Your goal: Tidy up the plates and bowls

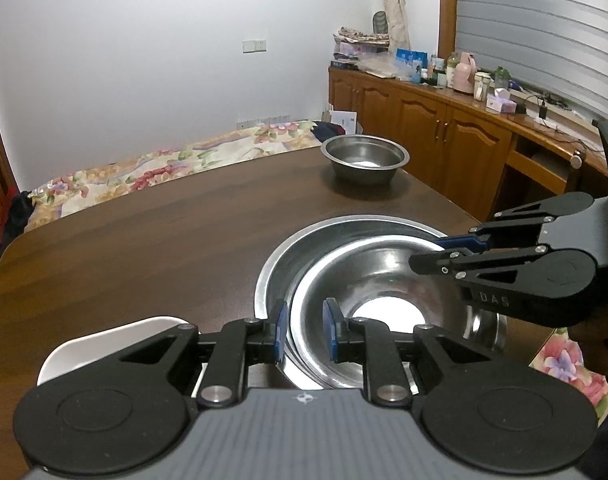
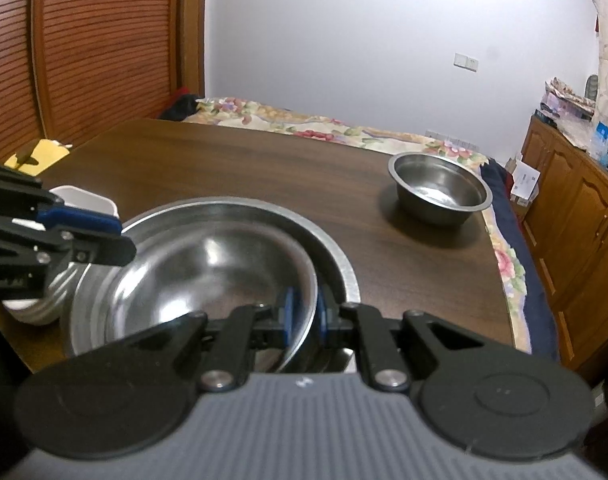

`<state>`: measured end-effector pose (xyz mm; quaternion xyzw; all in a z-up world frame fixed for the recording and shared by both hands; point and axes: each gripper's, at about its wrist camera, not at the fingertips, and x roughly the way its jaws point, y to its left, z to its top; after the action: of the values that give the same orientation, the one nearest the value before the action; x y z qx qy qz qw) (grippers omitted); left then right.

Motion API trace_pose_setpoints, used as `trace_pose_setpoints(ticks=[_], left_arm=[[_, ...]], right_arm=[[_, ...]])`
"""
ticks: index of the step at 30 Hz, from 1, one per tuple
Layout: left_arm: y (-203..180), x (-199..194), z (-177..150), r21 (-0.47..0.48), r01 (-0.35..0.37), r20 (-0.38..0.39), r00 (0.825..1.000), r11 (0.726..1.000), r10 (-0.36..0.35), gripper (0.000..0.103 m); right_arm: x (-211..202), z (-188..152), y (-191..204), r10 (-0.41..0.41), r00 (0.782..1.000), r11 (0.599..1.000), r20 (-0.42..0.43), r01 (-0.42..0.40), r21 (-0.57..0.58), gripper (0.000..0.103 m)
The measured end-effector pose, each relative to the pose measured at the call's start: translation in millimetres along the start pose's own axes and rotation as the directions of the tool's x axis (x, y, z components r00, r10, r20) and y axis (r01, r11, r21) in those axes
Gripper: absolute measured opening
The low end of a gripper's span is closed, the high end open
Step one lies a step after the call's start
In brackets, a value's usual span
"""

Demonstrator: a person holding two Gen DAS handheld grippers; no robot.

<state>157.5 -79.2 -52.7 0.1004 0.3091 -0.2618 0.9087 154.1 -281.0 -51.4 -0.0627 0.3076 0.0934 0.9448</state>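
a white-walled room, a bed (image 1: 151, 168) with a flowered cover behind my dark wooden desk (image 1: 143, 240), and honey-coloured cabinets (image 1: 436, 120) running down the right under a cluttered top.

at the far left of the desk, near my edge, sits a white dish (image 1: 103, 344), partly hidden behind my left tongs (image 1: 304, 330). those tongs are narrowed down on the near-left rim of the inner steel bowl (image 1: 384, 280), one blue pad outside the wall and one inside; from this view i cannot quite tell that both pads press on the metal. the inner steel bowl sits mouth up but tilted inside the wide steel basin (image 1: 287, 256), pushed toward the near right, so a crescent of the basin's floor shows on the left and far side. both are round, so no long axis to speak of; their mouths face the ceiling.

my right tongs (image 2: 304, 312) are pinched tight on the same bowl's rim at its near-right side, the thin wall caught between the blue pads. in the left camera their side shows the letters "das" moulded in the black plastic.

farther back and to the right, well apart from the nested pair, a smaller, deeper steel bowl (image 1: 364, 158) stands upright near the desk's far edge.

writing on the boxes on the cabinets is too small to read.
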Motion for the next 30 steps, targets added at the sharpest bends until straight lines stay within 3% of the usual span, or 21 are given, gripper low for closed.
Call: trace_pose_setpoints(ticks=[30], left_arm=[[-1,-11,5,0.006,-0.005,0.032,0.999,1.000,0.004,0.023]], right_arm=[[-11,2,-14,0.021,0.995,0.996,0.095,-0.028,0.081,0.014]])
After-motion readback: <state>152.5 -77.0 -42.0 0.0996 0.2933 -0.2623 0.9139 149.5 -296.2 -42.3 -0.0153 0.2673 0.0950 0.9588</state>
